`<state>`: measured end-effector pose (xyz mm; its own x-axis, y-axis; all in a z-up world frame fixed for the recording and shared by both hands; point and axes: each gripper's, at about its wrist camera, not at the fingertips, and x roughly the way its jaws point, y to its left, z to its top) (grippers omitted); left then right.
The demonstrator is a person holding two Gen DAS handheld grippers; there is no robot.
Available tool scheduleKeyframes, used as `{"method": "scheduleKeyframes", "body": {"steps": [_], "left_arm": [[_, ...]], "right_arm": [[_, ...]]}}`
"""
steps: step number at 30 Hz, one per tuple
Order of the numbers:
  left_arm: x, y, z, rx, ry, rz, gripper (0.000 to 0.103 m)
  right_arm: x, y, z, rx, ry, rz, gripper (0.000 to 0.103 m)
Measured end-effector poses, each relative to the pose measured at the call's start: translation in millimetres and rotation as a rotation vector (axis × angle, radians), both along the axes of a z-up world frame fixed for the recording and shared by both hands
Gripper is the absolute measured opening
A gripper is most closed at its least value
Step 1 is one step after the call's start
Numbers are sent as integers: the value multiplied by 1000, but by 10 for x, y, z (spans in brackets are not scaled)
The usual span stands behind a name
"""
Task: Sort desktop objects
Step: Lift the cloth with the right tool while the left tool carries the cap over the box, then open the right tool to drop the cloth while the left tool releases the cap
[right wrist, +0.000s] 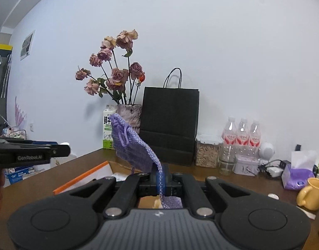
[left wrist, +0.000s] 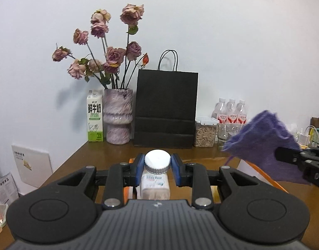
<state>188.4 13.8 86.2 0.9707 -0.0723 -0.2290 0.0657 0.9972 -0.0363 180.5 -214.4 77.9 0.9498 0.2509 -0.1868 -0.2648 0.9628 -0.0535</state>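
Left gripper (left wrist: 157, 169) of mine is clamped on a small bottle (left wrist: 155, 184), blue pads (left wrist: 140, 169) squeezing just under its white ribbed cap (left wrist: 157, 160); I judge it light, rigid and a little slick, so the hold below the cap's lip seems wise. My right gripper (right wrist: 160, 184) is pinched tight on the edge of a purple knitted cloth (right wrist: 134, 148), soft and floppy, which droops forward above the bench (right wrist: 92, 162). Beyond stand a black paper bag (left wrist: 165, 108), a vase (left wrist: 117, 116) and a milk carton (left wrist: 95, 118).
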Motion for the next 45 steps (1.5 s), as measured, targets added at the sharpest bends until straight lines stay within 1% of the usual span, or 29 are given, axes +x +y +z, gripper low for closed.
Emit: {"method": "scheduleKeyframes", "body": {"steps": [3,7,12,15,19,23,25,27,28,29,30,31,32,33,34,35,36,37,38,40,45], "left_arm": [[207,-95,-34,0,9,1,29],[482,-148,-144,-6,42,19,29],[817,-129,-340,-26,103,46,29],[904,-136,-481,-4,135,46,29],[921,-135,-586,13,178,30,29],[918,-152,-649,28,200,28,29],[898,-161,-661,36,198,29,29],[879,-167,-665,41,191,36,29],[878,-172,-666,46,190,39,31],[877,-176,-668,49,191,39,34],[870,-176,-670,48,190,39,43],[856,-176,-671,48,186,40,55],[856,-184,-666,53,180,43,59],[837,-189,-661,57,169,45,69],[817,-192,-654,56,156,48,77],[797,-190,-641,56,141,56,81],[781,-182,-632,51,128,62,91],[766,-167,-621,40,112,71,103],[751,-152,-612,28,97,77,103],[728,-131,-596,9,80,74,103],[707,-158,-582,22,74,71,103]], "right_arm": [[237,71,-34,-22,16,14,2],[566,174,-184,-46,65,46,2],[949,300,-383,-8,152,89,2],[1066,354,-533,-6,182,102,2],[1142,405,-672,-18,236,120,2],[1160,416,-752,-20,264,114,3],[1172,399,-782,-9,280,111,5],[1178,377,-804,3,300,108,11],[1171,361,-810,10,307,104,16],[1166,344,-814,16,314,98,25],[1155,326,-814,19,316,91,31],[1148,307,-807,22,315,87,48],[1134,286,-796,26,312,82,66],[1115,266,-781,30,305,78,74],[1102,248,-760,32,296,73,85],[1081,226,-741,35,287,66,91],[1072,205,-721,37,282,62,93],[1054,170,-707,48,278,57,99],[1050,135,-698,60,277,50,103],[1038,70,-674,78,273,36,103],[1018,35,-647,74,263,21,103]]}}
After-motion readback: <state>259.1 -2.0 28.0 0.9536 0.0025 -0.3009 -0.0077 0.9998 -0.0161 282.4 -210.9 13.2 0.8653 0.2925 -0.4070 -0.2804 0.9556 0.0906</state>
